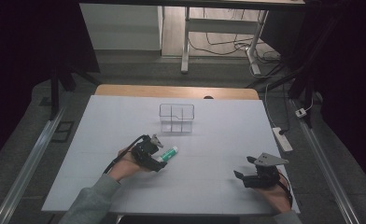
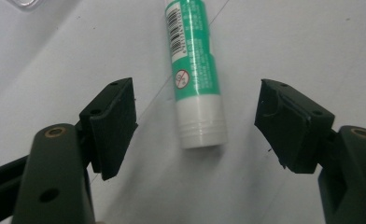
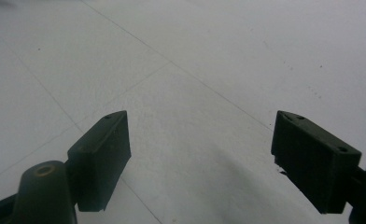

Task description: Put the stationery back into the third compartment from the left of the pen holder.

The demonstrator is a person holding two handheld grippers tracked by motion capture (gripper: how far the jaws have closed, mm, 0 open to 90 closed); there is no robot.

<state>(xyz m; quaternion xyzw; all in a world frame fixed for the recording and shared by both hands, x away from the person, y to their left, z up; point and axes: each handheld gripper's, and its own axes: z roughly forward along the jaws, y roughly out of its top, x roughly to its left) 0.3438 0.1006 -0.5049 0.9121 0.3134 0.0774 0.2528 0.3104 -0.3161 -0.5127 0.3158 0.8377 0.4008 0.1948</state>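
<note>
The left tool [image 1: 157,150] sits low over the white bench [image 1: 218,135] with its jaws spread wide, one on each side of a green-and-white tube [image 1: 168,154] that lies flat on the bench. In the left gripper view the left tool [image 2: 195,121] has the tube [image 2: 197,70] lying lengthwise between its jaws, white cap end nearest the camera and the green printed body, with a barcode, running away from it. Neither jaw pad touches the tube; there is clear bench on either side of the cap, a little more on the far-right side than on the left. The tool has hold of nothing.

Taking the tube as the landmark: a clear wire-framed basket [image 1: 177,117] stands beyond it, near the middle of the bench and apart from it. The left hand [image 1: 125,165] that carries the tool lies on the near side of the tube, its grey sleeve coming in from the bottom edge. The right tool [image 1: 246,169] is well apart from the tube, off to its right and nearer the person's edge of the bench, held in the right hand [image 1: 277,193].

In the right gripper view the right tool [image 3: 200,154] is also wide open, with bare white bench between its two black pads, gripping and touching nothing.
</note>
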